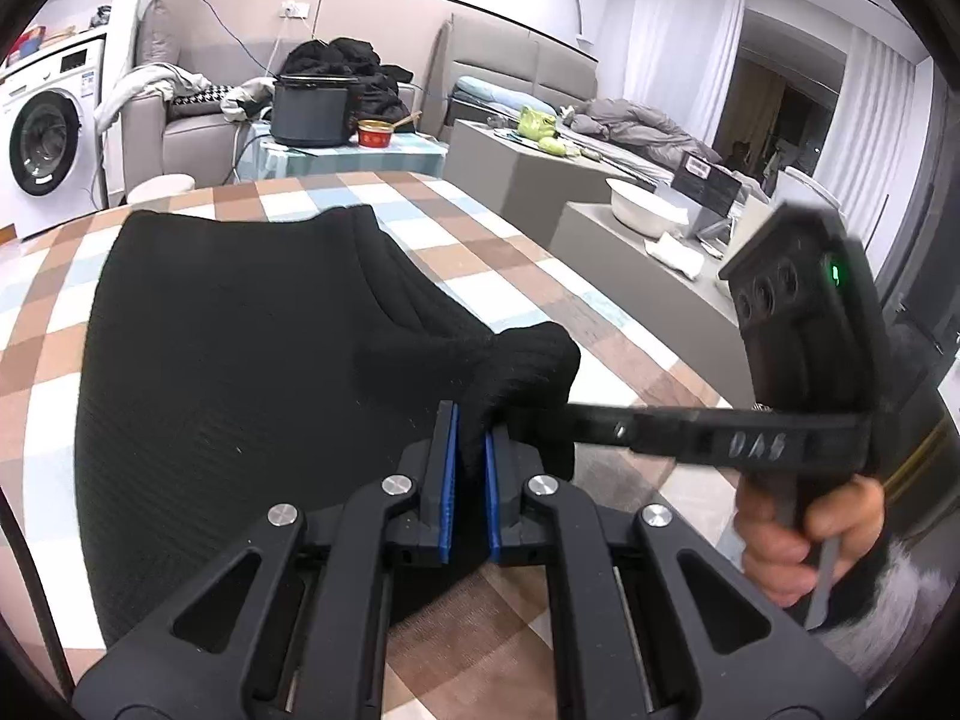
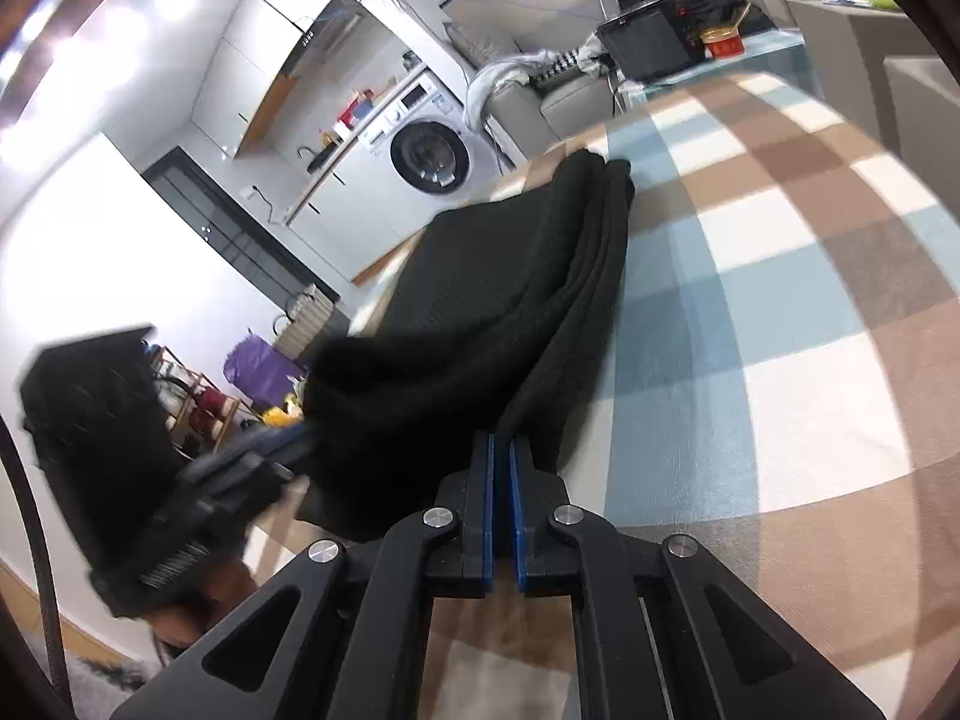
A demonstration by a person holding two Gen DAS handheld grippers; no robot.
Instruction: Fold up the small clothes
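Garment: a black knit garment [image 1: 240, 360] lies across the centre of the left wrist view on a checked cloth; in the right wrist view the same black knit garment [image 2: 480, 276] runs from the lower middle up toward the centre, with stacked edges showing along its right side.
Layers: those stacked edges suggest it is already doubled over at least once.
Left gripper: the left gripper [image 1: 471, 438], at lower centre of its view, is clenched on a bunched corner of the garment, the blue pads pressing fabric between them.
Right gripper: the right gripper [image 2: 501, 468] is closed on the near edge of the cloth at lower centre of its view; fabric appears pinched at the tips.
Bench: the bench [image 1: 510, 240] wears a brown, white and blue checked cover and carries the garment.
Progress: probably mid-fold; both corners of one edge are gripped, and the carry-over and laying down are left, as is any further fold.
Left view only: it shows the right gripper's body at the right of the frame and the hand [image 1: 798, 546] holding it, plus a dark pot [image 1: 309, 111] in the upper middle.
Right view only: it shows the layered edge clearly and a washing machine [image 2: 429, 153] at upper centre; the left gripper's body is a blur at lower left.
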